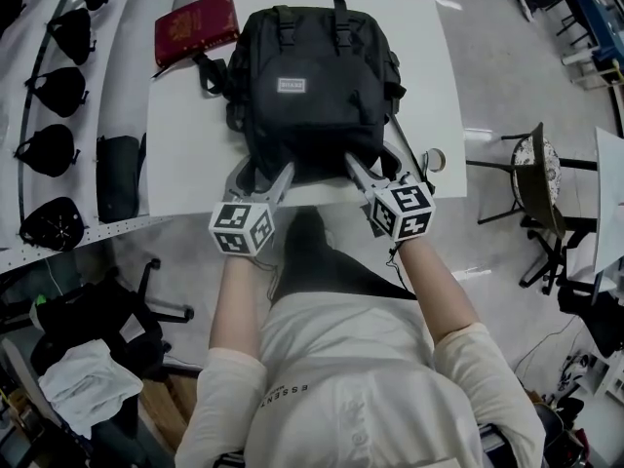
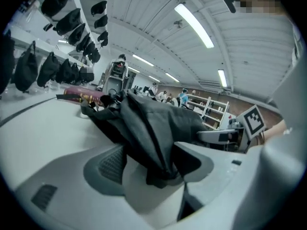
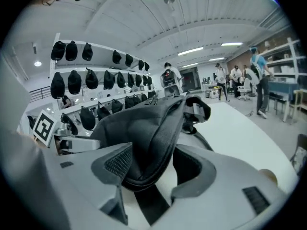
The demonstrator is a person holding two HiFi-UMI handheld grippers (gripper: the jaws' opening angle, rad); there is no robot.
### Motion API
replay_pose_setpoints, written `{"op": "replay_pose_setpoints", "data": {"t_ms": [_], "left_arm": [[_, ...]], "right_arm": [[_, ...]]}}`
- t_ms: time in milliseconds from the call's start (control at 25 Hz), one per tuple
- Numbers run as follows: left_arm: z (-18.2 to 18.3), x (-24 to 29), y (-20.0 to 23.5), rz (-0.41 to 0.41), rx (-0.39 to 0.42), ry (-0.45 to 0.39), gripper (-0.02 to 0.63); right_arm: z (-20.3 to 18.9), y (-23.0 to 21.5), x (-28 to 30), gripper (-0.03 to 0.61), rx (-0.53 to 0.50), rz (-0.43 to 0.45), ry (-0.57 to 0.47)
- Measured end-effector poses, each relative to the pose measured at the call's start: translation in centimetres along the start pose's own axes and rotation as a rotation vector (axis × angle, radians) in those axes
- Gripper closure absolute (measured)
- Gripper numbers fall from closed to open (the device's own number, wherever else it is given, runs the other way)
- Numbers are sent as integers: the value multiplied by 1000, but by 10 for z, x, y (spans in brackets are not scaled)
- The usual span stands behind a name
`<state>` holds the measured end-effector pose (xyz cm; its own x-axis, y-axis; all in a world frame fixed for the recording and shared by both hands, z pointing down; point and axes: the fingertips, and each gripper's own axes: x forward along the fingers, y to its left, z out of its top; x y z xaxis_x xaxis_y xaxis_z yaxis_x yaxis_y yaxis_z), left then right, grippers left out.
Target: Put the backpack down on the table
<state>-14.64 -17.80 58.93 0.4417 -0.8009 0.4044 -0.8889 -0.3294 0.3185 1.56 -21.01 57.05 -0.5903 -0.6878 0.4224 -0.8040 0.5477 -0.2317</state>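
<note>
Fingers (image 2: 103, 164) of left gripper (image 1: 261, 175) and right gripper (image 1: 375, 169) are held spread, bottom edge of backpack (image 1: 307, 86) loose between them, unpinched | backpack is laid flat on table (image 1: 185, 154), long axis running straight away from fingers | both grippers equally near; straight pull-back judged next

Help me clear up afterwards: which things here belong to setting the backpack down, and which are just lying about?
Job: backpack, white table, left gripper and right gripper, both open with backpack fabric between the jaws.
Lying about: red pouch, black case, black caps, chair.
</note>
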Motion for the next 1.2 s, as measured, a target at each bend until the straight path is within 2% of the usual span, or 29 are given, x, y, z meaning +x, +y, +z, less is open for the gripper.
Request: {"op": "replay_pose_setpoints", "data": {"t_ms": [120,240,360,600,720,880,960,1040,1200], "left_arm": [[6,-17,2,29,-3,-35,328],[16,-38,-4,18,-11,-82,328],[27,-57,-17,-7,50,-99,330],[58,-79,-70,-108,142,-91,341],[77,-92,-93,-123,233,-118,374],[101,-111,-104,-86,294,-179,548],[111,-118,-109,-82,309,-206,582],[119,-122,-116,-88,328,-218,611],[131,-124,-126,-122,343,-224,612]], "right_arm": [[11,-7,-15,324,-8,-75,-39],[23,-4,-32,325,-50,-94,-78],[35,9,-47,325,-90,-64,-109],[53,50,-75,327,-127,51,-150],[69,63,-89,352,-141,91,-183],[94,70,-110,495,-170,97,-248],[104,71,-120,554,-185,77,-279],[112,71,-126,563,-168,59,-296],[121,73,-131,563,-165,52,-312]]}}
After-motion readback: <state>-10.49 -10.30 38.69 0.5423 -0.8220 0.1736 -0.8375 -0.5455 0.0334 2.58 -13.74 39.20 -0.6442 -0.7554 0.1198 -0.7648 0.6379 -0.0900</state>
